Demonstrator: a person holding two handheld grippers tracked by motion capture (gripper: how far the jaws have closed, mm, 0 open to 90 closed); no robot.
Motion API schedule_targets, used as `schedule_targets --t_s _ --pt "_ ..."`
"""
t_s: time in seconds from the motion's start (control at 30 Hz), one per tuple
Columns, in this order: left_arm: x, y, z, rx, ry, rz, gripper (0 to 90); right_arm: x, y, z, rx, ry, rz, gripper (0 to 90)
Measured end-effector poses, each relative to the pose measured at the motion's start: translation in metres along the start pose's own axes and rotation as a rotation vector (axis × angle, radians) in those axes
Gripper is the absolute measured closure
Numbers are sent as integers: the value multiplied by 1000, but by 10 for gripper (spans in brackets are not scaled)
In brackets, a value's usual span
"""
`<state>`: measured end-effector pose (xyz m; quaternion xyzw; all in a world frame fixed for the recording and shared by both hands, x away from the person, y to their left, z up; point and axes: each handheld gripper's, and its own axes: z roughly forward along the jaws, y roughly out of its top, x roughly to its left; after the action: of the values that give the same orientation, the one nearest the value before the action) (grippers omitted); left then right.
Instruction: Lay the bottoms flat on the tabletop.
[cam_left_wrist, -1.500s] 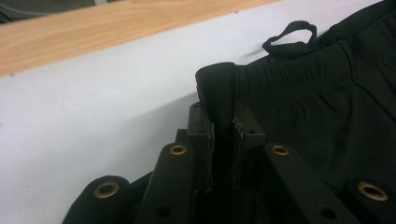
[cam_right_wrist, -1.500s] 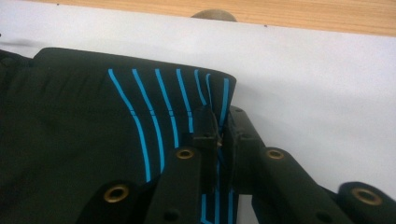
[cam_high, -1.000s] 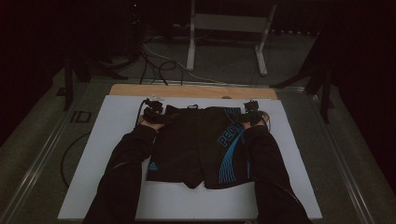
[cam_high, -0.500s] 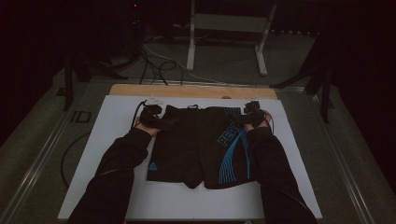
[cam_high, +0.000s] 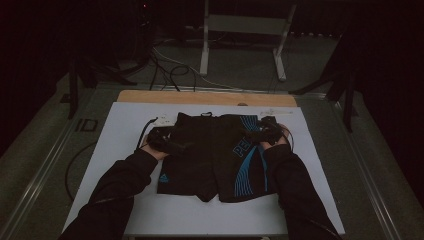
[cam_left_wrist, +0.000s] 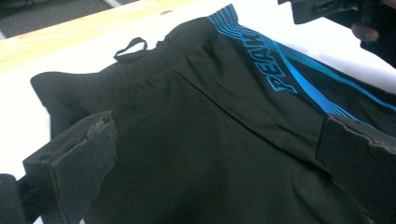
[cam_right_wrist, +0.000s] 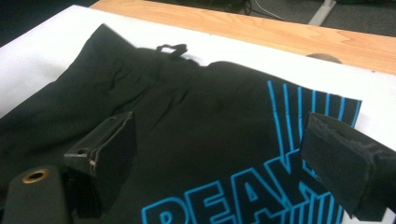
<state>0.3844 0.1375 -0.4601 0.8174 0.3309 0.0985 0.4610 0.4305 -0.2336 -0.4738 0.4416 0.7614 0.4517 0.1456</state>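
- Black sports shorts (cam_high: 215, 155) with blue stripes lie flat on the white table cover (cam_high: 125, 120), waistband toward the wooden far edge (cam_high: 200, 97).
- Left gripper (cam_high: 167, 141), its jaws just opened, is spread wide above the shorts' left side, pinching nothing.
- Right gripper (cam_high: 267, 132) hovers spread over the striped waistband corner, gripping no fabric.

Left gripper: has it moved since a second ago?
Yes. The left gripper has drawn back from the wooden edge toward the person, over the shorts; its jaws have just been opening, nothing clamped between them.
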Motion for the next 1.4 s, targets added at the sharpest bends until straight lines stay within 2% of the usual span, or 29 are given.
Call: schedule_targets --t_s 0.13,0.27,0.43,0.63,0.73,0.87,1.0,1.1,1.17,1.23,1.3,1.4 --pt "-11 -7 -5 0 -40 24 1 10 -12 -8 -8 30 -12 111" --pt "-29 -15 -7 5 -92 59 1 15 -22 -13 -17 45 -23 112" --pt "-50 -23 -8 12 -149 92 2 22 -38 -27 -15 65 -41 112" --pt "-74 -29 -13 -2 -219 128 38 32 -49 -46 -33 86 -52 112" --pt "-85 -33 -13 14 -245 158 52 37 -54 -54 -36 95 -60 113" --pt "-96 -40 -10 37 -279 178 75 44 -60 -62 -35 115 -60 113" --pt "-104 -45 -9 56 -279 192 144 53 -69 -72 -33 126 -79 113" --pt "-112 -50 -8 78 -310 214 187 57 -74 -77 -23 127 -94 114" --pt "-118 -55 -7 104 -322 239 239 59 -77 -78 -23 128 -95 114" --pt "-123 -61 -5 120 -338 270 338 58 -79 -79 -15 136 -93 115" --pt "-128 -65 -1 142 -327 310 411 59 -80 -78 -9 139 -95 115" --pt "-132 -70 6 171 -313 342 476 60 -80 -78 -6 140 -93 118"
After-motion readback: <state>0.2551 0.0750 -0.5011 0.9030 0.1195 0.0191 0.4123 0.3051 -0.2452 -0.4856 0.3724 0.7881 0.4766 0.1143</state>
